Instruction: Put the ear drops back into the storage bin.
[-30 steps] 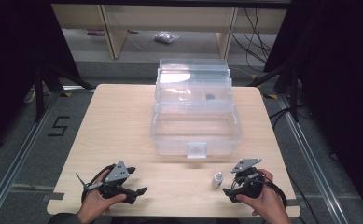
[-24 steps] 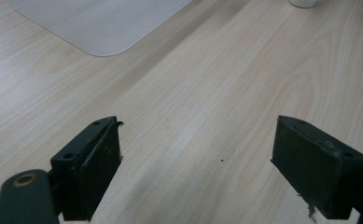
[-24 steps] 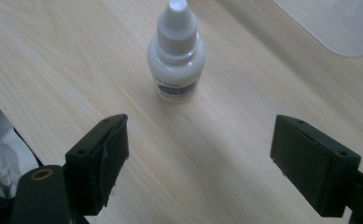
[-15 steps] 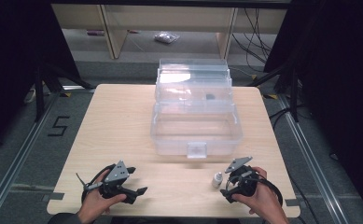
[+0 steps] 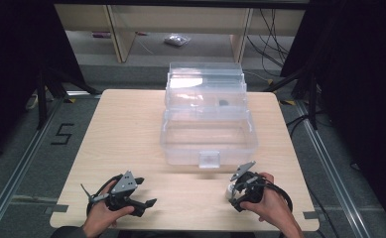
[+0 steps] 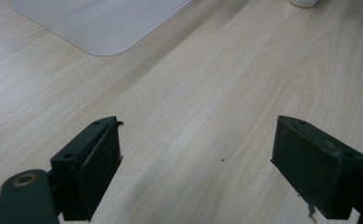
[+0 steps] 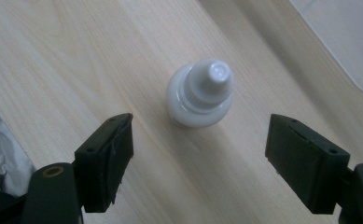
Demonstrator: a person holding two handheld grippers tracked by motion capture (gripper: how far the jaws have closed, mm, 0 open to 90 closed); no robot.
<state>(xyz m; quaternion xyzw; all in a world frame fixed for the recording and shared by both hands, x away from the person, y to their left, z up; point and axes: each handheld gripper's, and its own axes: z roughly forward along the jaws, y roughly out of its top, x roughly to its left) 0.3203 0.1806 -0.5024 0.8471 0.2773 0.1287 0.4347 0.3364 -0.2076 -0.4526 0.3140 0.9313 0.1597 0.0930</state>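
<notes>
A small white dropper bottle (image 7: 199, 95) stands upright on the wooden table (image 5: 131, 134), near the front right edge (image 5: 228, 190). My right gripper (image 7: 200, 144) hangs just over it with the jaws wide on either side; the jaws have just been closing a little, and the pads do not touch the bottle. In the high view the right gripper (image 5: 235, 194) sits against the bottle. My left gripper (image 5: 143, 192) rests at the front left, open, with bare wood between its jaws (image 6: 198, 154).
A clear plastic tiered box (image 5: 208, 119) stands open at the table's middle back, with a small dark item in an upper tray (image 5: 224, 102). Its corner shows in both gripper views (image 6: 100, 23). Shelving and cables lie beyond the table.
My right gripper has slid left toward the white bottle and now reaches it. The left gripper has stayed where it was.
</notes>
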